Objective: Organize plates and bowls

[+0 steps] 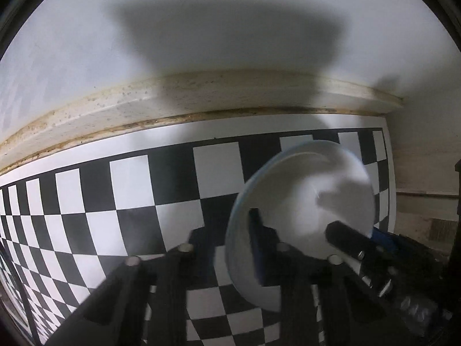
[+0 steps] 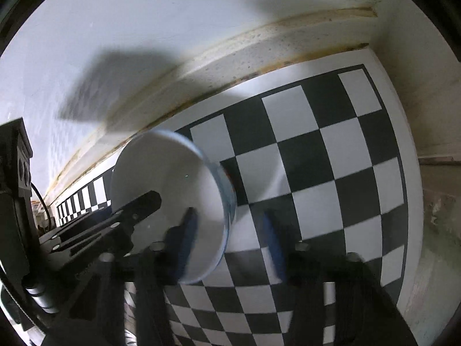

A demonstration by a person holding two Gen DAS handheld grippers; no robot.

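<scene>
A white plate with a pale blue rim (image 1: 305, 201) is held on edge in the air above the checkerboard mat (image 1: 129, 181). My left gripper (image 1: 239, 245) has one finger (image 1: 255, 230) in front of the plate and the rim between its jaws. The other gripper's black finger (image 1: 348, 239) touches the plate's face from the right. In the right wrist view the same plate (image 2: 167, 178) stands between my right gripper's blue-padded fingers (image 2: 187, 230), and my right gripper (image 2: 230, 239) has its jaws wide around the rim. The left gripper's finger (image 2: 138, 204) lies on the plate's face.
The checkerboard mat (image 2: 331, 158) covers a counter that ends at a stained cream ledge (image 1: 173, 98) below a white wall (image 1: 230, 14). A bare stone counter edge (image 2: 432, 216) lies right of the mat.
</scene>
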